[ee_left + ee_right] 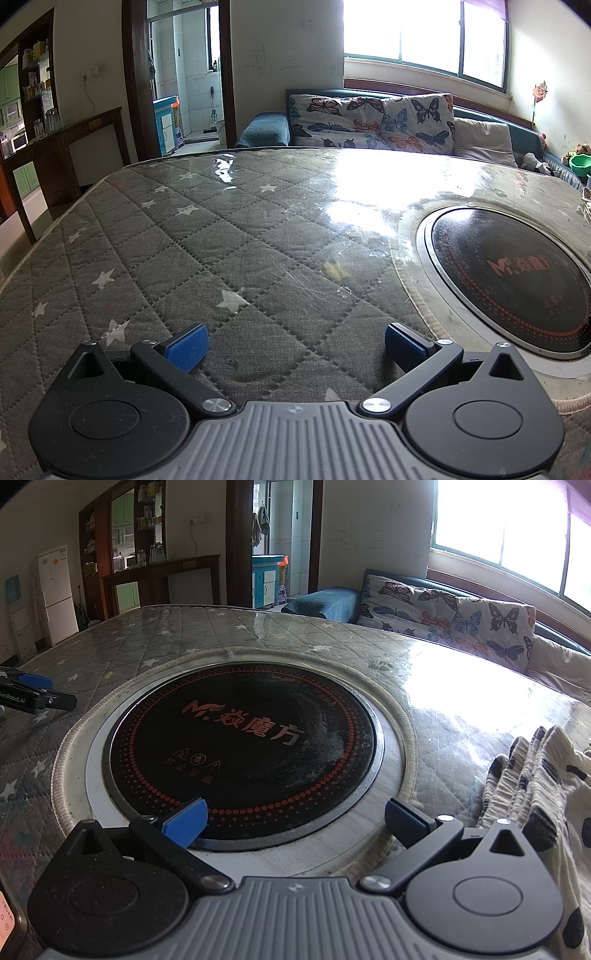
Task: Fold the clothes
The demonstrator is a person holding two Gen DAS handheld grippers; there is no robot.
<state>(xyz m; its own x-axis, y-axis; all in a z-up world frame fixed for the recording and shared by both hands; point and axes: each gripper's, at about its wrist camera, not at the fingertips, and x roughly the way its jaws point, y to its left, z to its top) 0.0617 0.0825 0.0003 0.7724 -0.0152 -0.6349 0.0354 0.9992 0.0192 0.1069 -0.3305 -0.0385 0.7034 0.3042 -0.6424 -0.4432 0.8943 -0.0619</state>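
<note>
both hand-held grippers released, nothing between the blue pads. left hand-held gripper (293,341) over the quilted star cover of the desk (221,240). right hand-held gripper (293,821) above the round black hotplate (240,746). cream dotted garment (535,794) lies crumpled on the desk, just right of the right hand-held gripper.

Round hotplate (242,753) in quilted table cover (192,236)

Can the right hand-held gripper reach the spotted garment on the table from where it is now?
Probably yes. The right hand-held gripper is open, and the spotted garment lies just to its right on the table, with nothing between them. It points at the round cooktop, so it would have to turn right.
</note>
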